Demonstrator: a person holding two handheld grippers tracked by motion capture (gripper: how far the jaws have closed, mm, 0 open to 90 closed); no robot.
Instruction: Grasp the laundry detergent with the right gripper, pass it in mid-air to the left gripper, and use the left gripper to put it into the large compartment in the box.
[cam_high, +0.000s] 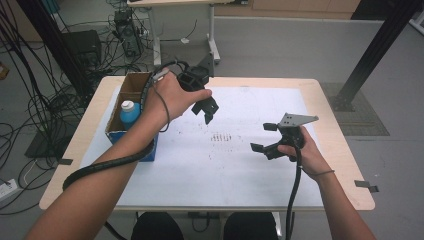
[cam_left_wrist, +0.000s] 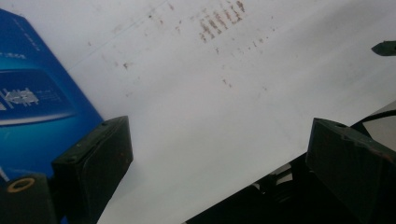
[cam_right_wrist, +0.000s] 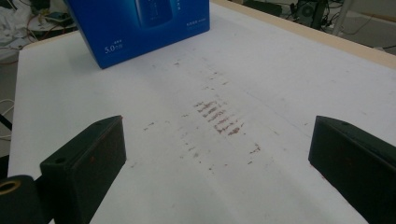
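Observation:
A blue cardboard box (cam_high: 131, 112) stands open at the table's left side, with a blue bottle (cam_high: 130, 112) with a white cap upright inside it. Its blue wall shows in the left gripper view (cam_left_wrist: 32, 107) and in the right gripper view (cam_right_wrist: 140, 25). My left gripper (cam_high: 206, 109) hovers just right of the box, above the white sheet, open and holding nothing (cam_left_wrist: 219, 163). My right gripper (cam_high: 264, 137) rests low at the table's right, jaws wide apart and pointing left toward the box, nothing between them (cam_right_wrist: 217, 161).
A white sheet (cam_high: 220, 165) covers the wooden table (cam_high: 345, 165); faint reddish-brown marks (cam_high: 221, 137) stain its middle. Cables trail from both grippers. Beyond the table lie tangled cables and a black frame post (cam_high: 370, 55) at the far right.

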